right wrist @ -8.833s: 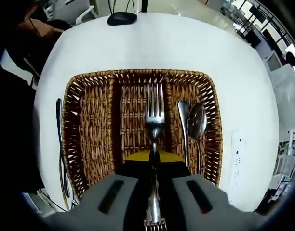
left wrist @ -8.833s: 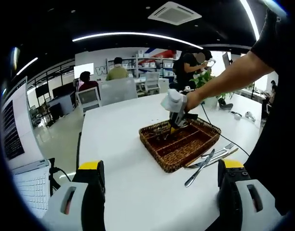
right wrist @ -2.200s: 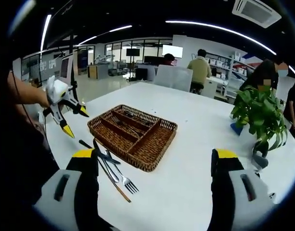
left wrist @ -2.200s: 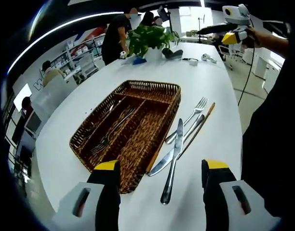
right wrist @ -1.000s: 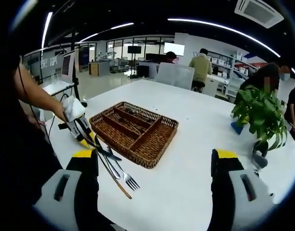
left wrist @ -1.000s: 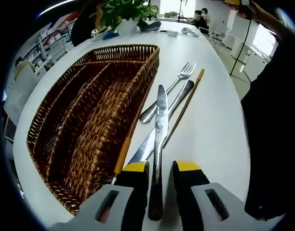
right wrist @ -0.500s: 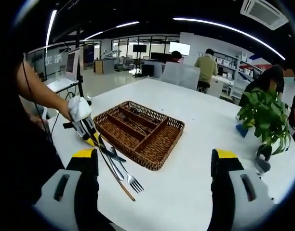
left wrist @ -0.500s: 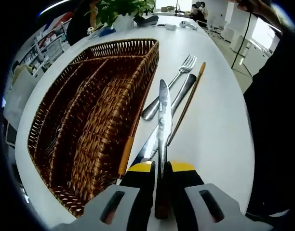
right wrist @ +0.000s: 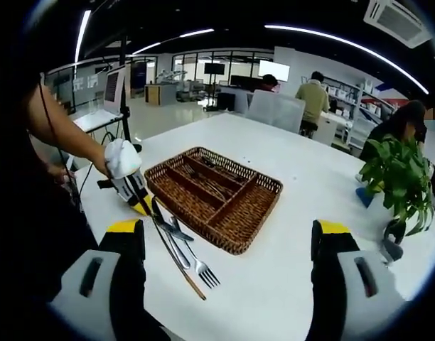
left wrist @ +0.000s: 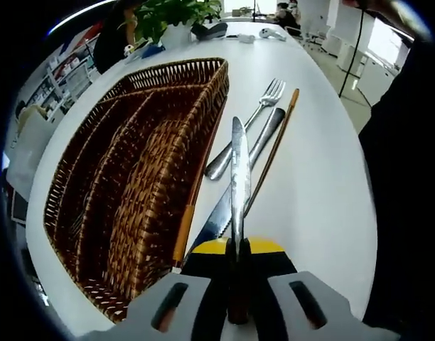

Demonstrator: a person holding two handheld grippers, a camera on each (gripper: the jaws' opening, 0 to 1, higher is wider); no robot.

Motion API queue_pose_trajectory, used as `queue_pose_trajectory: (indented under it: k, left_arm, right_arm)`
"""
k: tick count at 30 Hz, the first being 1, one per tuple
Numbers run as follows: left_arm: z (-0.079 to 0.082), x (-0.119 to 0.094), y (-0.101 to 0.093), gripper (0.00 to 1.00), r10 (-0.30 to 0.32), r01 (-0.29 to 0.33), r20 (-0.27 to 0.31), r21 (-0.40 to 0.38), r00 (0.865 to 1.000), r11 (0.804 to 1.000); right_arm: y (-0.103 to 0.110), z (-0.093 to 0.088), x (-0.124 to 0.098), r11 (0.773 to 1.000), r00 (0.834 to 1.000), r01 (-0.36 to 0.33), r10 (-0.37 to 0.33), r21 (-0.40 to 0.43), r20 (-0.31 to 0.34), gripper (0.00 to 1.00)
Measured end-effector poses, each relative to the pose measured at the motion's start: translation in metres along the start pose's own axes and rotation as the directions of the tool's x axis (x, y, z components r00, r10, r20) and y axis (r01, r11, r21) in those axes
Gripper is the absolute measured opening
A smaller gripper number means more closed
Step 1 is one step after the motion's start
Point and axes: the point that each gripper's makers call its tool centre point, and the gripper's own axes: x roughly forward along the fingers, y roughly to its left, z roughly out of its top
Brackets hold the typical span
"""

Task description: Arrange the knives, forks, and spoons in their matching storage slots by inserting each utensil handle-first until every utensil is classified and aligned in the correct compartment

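My left gripper (left wrist: 237,249) is shut on the handle of a table knife (left wrist: 236,170), whose blade points away along the table. Left of it lies the brown wicker cutlery basket (left wrist: 203,142), with dim utensils in its far compartments. A fork (left wrist: 254,119), a second steel utensil (left wrist: 266,136), a serrated knife (left wrist: 212,222) and a wooden chopstick (left wrist: 278,145) lie on the table under and beside the held knife. In the right gripper view my right gripper (right wrist: 228,284) hangs open well above the table, facing the basket (right wrist: 259,217) and the left gripper (right wrist: 133,190).
The white table (right wrist: 310,206) runs on past the basket. A potted plant (right wrist: 399,177) stands at its far right, and small devices with a cable sit near the plant (left wrist: 178,14). A person's arm (right wrist: 61,135) reaches in from the left. People sit at desks behind.
The left jaws have closed from a narrow gap fully onto the knife handle. The right gripper view has drifted slightly; the right gripper stays open.
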Motion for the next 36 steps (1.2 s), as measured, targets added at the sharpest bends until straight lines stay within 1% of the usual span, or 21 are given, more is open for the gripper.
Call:
queue_pose_trajectory:
  k: [3,5,10,13,14,18,24,27,31,36]
  left_arm:
    - [0.003,-0.001,-0.002,0.05,-0.005,0.006,0.021,-0.01,1.0,1.0]
    - [0.006,-0.002,-0.003,0.05,-0.006,0.006,0.027,-0.004,1.0,1.0]
    - [0.013,-0.008,-0.001,0.05,-0.006,0.006,0.051,0.001,0.999,1.0]
    - [0.017,-0.012,-0.002,0.05,-0.003,0.003,0.067,0.011,0.998,1.0]
    - [0.021,-0.015,-0.001,0.05,-0.002,0.001,0.082,0.012,0.997,1.0]
    - [0.028,-0.02,0.0,0.05,0.003,-0.005,0.113,0.014,0.994,1.0]
    - [0.034,-0.027,0.001,0.05,0.009,-0.011,0.137,0.011,0.99,1.0]
    - [0.038,-0.032,0.001,0.05,0.018,-0.021,0.154,0.017,0.988,1.0]
    - [0.048,-0.041,-0.002,0.05,0.026,-0.032,0.183,0.031,0.983,0.999]
    - [0.063,-0.056,-0.004,0.05,0.042,-0.053,0.236,0.039,0.971,0.998]
  right_arm:
    - [0.004,-0.001,0.004,1.0,1.0,-0.01,0.01,0.003,-0.002,1.0]
    - [0.007,-0.003,0.008,1.0,1.0,-0.02,0.02,0.005,-0.008,1.0]
    - [0.015,-0.007,0.014,0.999,0.999,-0.041,0.042,0.009,-0.018,1.0]
    - [0.017,-0.01,0.018,0.998,0.998,-0.053,0.053,0.017,-0.024,1.0]
    - [0.018,-0.011,0.019,0.998,0.998,-0.057,0.057,0.014,-0.03,1.0]
    - [0.019,-0.01,0.021,0.998,0.997,-0.065,0.066,0.009,-0.032,1.0]
    - [0.022,-0.014,0.027,0.996,0.996,-0.085,0.087,0.031,-0.037,1.0]
    - [0.027,-0.017,0.03,0.995,0.994,-0.097,0.098,0.025,-0.048,1.0]
    - [0.033,-0.017,0.036,0.992,0.991,-0.123,0.124,0.02,-0.047,0.98]
    - [0.044,-0.015,0.047,0.984,0.984,-0.173,0.174,0.043,-0.028,0.93]
